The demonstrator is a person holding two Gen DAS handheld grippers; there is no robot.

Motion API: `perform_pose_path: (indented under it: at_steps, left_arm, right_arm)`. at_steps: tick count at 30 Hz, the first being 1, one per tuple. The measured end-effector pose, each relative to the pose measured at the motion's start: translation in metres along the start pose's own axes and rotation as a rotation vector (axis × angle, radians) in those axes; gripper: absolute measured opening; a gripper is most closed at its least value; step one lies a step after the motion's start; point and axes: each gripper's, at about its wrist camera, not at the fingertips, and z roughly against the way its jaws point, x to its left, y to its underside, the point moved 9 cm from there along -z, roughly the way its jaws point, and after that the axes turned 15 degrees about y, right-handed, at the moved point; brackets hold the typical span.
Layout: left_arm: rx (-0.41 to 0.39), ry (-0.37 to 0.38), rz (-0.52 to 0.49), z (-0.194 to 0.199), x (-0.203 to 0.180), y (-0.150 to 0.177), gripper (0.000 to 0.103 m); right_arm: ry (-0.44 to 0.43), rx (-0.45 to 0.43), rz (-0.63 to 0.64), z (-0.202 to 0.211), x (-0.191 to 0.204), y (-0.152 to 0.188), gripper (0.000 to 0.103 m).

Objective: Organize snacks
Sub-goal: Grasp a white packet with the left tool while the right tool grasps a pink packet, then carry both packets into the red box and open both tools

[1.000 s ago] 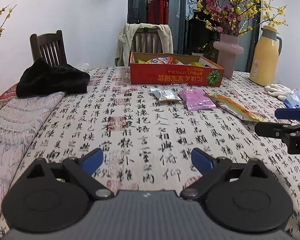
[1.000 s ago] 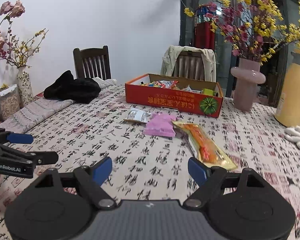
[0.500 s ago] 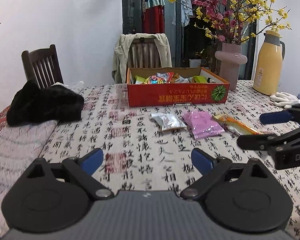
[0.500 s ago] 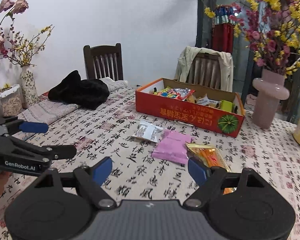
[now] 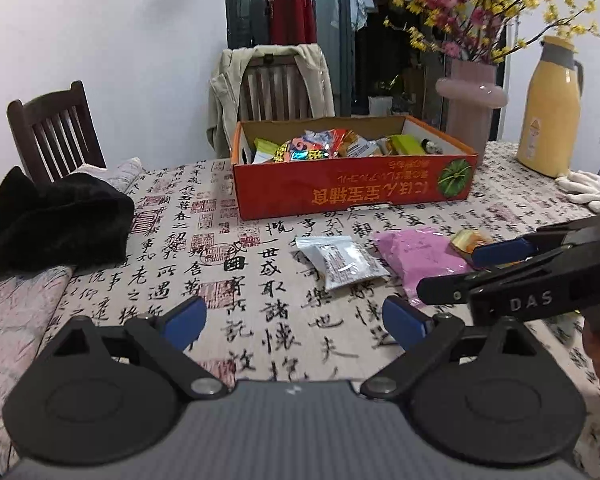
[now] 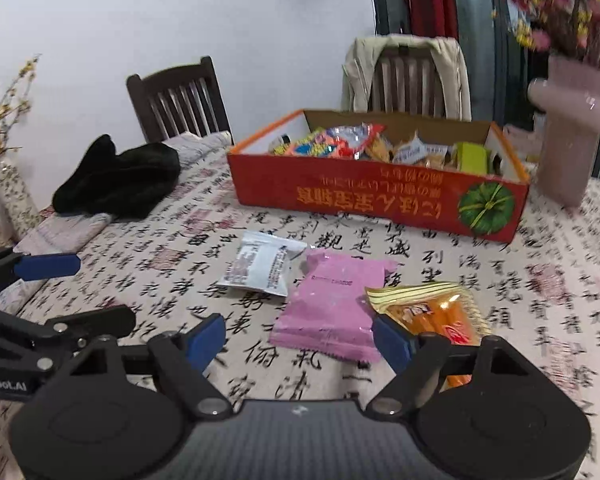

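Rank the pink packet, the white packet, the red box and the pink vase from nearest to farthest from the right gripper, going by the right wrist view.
From the right gripper:
1. Pink packet, just ahead of the open fingers.
2. White packet, ahead and slightly left.
3. Red box, farther back, centre.
4. Pink vase, far right, beside and slightly behind the box.

Soft even indoor light, faint shadows. Fisheye bending, dark corners in both views. Left view sharp; right view motion-blurred, worst at pink vase [image 6: 572, 128].
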Motion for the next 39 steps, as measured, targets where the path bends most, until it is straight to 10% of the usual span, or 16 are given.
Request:
perform_pose_path:
  at_steps: [19, 25, 27, 39]
  left_arm:
    - [0.084, 0.062, 0.049, -0.095, -0.003, -0.024, 0.088]
    - [0.11, 0.066, 0.122, -0.125, -0.003, -0.027, 0.061]
    - [0.097, 0.052, 0.103, -0.126, -0.002, -0.027, 0.045]
    - [0.015, 0.064, 0.121, -0.053, -0.008, -0.034, 0.041]
  right_arm:
    - [0.024, -0.054, -0.172, -0.04, -0.041, -0.033, 0.061]
    - [0.046, -0.114, -0.233, -0.023, -0.07, -0.051, 0.061]
    - [0.057, -0.124, -0.239, -0.022, -0.076, -0.054, 0.061]
    - [0.05, -0.159, -0.195, 0.015, -0.067, -0.05, 0.061]
